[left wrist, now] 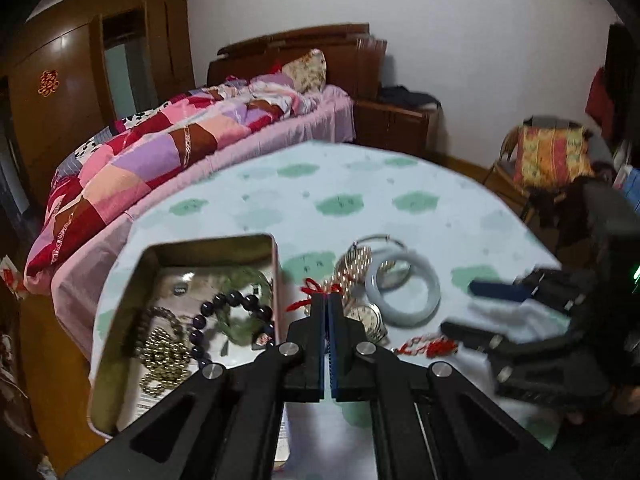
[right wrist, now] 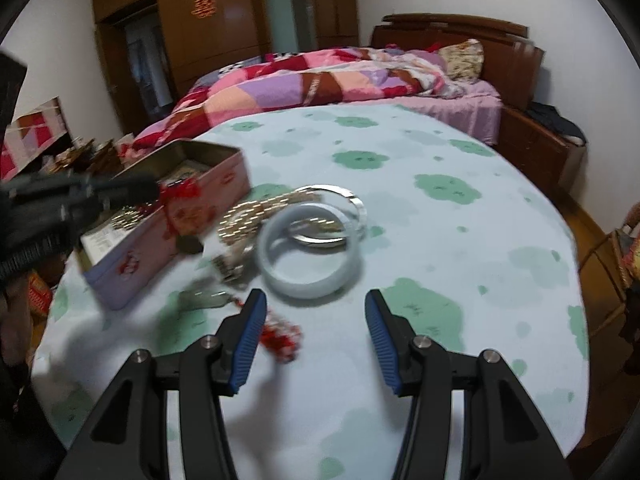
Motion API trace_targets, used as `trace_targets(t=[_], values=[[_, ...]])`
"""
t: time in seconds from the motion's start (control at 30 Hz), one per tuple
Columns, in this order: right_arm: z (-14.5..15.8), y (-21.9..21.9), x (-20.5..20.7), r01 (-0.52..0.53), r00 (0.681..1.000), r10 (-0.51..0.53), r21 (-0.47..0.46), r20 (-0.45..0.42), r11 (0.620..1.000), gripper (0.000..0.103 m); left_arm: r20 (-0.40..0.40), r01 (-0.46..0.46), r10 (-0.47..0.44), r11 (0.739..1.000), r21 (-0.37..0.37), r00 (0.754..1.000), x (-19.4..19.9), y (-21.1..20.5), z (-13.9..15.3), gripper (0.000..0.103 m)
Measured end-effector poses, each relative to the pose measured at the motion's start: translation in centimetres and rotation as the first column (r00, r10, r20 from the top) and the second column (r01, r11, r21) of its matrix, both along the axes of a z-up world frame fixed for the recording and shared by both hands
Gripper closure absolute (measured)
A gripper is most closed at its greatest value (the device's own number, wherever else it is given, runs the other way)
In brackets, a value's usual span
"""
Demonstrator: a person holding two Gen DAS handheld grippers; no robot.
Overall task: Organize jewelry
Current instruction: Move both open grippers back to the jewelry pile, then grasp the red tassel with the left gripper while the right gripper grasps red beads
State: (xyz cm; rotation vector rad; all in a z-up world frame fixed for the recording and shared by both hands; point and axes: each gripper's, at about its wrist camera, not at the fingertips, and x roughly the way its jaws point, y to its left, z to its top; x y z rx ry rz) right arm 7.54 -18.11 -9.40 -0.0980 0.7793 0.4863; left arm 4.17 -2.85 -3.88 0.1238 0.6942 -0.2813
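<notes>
My left gripper (left wrist: pixel 329 299) is shut, and a red cord (left wrist: pixel 307 293) comes out beside its tips. In the right wrist view the left gripper (right wrist: pixel 154 190) holds that red cord (right wrist: pixel 180 196) over the tin's edge, with a dark pendant (right wrist: pixel 188 245) dangling below. The open tin box (left wrist: pixel 216 240) (right wrist: pixel 132 272) holds several bead strings (left wrist: pixel 224 304). On the cloth lie a pale jade bangle (left wrist: pixel 432 294) (right wrist: pixel 308 286), a silver bangle (right wrist: pixel 357 205), a gold chain (right wrist: pixel 248 216), a watch (left wrist: pixel 365 314) and a red tassel piece (right wrist: pixel 280 336). My right gripper (right wrist: pixel 316 300) (left wrist: pixel 466 310) is open and empty, near the bangle.
A round table with a pale green patterned cloth (right wrist: pixel 440 240) carries everything. A bed with a patchwork quilt (right wrist: pixel 320 80) lies behind it, wooden wardrobes (right wrist: pixel 224 20) stand beyond, and a chair (left wrist: pixel 548 160) is at the right.
</notes>
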Motion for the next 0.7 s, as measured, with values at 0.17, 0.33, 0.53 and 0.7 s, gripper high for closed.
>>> trace_targets(t=[0.17,0.33,0.53,0.7], values=[[-0.6,1.3,-0.4,-0.055,0.998,0.055,-0.023,-0.013,0.998,0.052,0.02,0.0,0.0,1.0,-0.015,1.0,-0.3,0.2,1.1,0.103],[-1.7,2.1,-0.1,-0.078,0.995,0.075,-0.052,-0.06,0.996,0.062,0.005,0.006,-0.006,1.0,-0.027,1.0,-0.1,0.2,0.6,0.103],[-1.6,2.3,-0.7,-0.097,0.994,0.093,-0.066,-0.062,0.993,0.09,-0.016,-0.014,0.013,0.999,-0.049,1.0,-0.2,1.1,0.0,0.103],[0.5,1.9,-1.4,-0.078,0.997,0.078,-0.024,0.007,0.997,0.092,-0.005,-0.024,0.024,0.998,-0.063,1.0,-0.7,1.8,0.6,0.103]])
